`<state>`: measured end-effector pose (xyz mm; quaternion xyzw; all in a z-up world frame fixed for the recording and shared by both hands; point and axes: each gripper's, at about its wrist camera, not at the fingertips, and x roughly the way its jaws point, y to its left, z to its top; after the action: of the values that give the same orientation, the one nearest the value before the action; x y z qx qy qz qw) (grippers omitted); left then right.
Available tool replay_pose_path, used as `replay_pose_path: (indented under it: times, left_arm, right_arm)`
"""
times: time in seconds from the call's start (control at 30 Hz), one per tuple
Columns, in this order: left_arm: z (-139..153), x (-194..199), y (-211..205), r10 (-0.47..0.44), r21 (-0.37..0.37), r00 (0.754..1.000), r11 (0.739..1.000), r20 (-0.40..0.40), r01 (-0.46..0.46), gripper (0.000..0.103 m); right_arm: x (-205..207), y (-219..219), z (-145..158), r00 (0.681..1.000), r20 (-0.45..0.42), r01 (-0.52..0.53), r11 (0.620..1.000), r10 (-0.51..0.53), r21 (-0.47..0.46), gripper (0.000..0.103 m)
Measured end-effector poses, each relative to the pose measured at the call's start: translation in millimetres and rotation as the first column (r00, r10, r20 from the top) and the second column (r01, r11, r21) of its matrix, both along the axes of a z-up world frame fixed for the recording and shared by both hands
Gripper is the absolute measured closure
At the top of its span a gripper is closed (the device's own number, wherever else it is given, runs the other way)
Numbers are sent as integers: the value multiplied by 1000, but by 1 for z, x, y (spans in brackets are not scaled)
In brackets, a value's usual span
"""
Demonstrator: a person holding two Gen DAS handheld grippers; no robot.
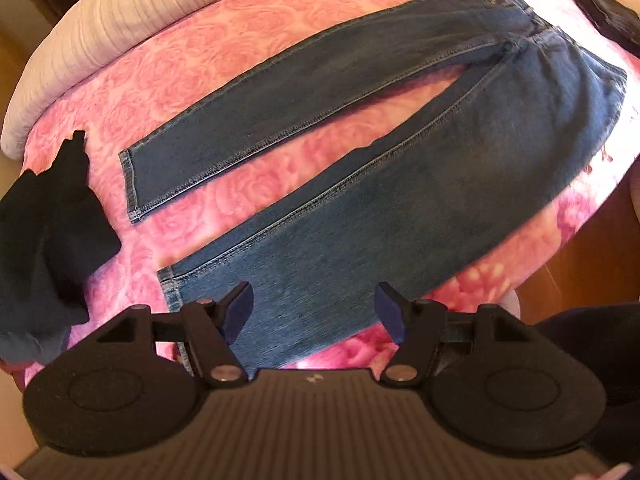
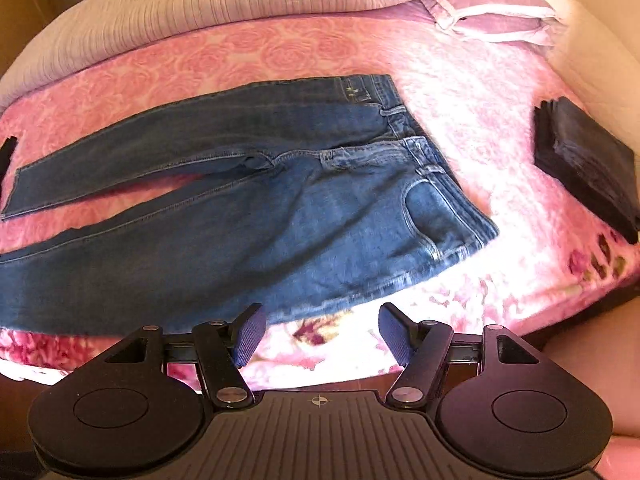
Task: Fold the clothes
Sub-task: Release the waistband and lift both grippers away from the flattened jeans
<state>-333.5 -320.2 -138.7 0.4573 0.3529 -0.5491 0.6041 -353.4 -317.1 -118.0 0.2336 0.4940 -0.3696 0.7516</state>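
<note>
A pair of blue jeans (image 1: 380, 168) lies spread flat on the pink rose blanket (image 1: 208, 60), legs apart, hems to the left and waistband to the right. My left gripper (image 1: 314, 306) is open and empty, hovering over the near leg close to its hem. In the right wrist view the jeans (image 2: 280, 208) show their waist and front pocket. My right gripper (image 2: 320, 330) is open and empty, just off the near edge of the jeans' hip, above the blanket (image 2: 480, 120).
A crumpled black garment (image 1: 52, 224) lies at the blanket's left end. A stack of folded dark clothes (image 2: 588, 164) sits at the right. A white ribbed quilt (image 2: 200, 12) and a pillow (image 2: 496, 16) lie at the back. The bed's near edge drops to wooden floor (image 1: 592, 264).
</note>
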Motion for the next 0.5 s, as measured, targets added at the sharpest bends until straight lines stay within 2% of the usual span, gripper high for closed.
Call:
replay_pose_path:
  times: [0.2,0.5]
  left_arm:
    - [5,20,18,8,-21,1000,1000,-1,-8,39]
    - [-1,38,41,58,-17,998,998,-26,-58,39]
  right_arm:
    - [7,26,3,1000,3,20,1000,-20,-13,37]
    - [22,47,1,1000,-6,0,1000,0,-12,37]
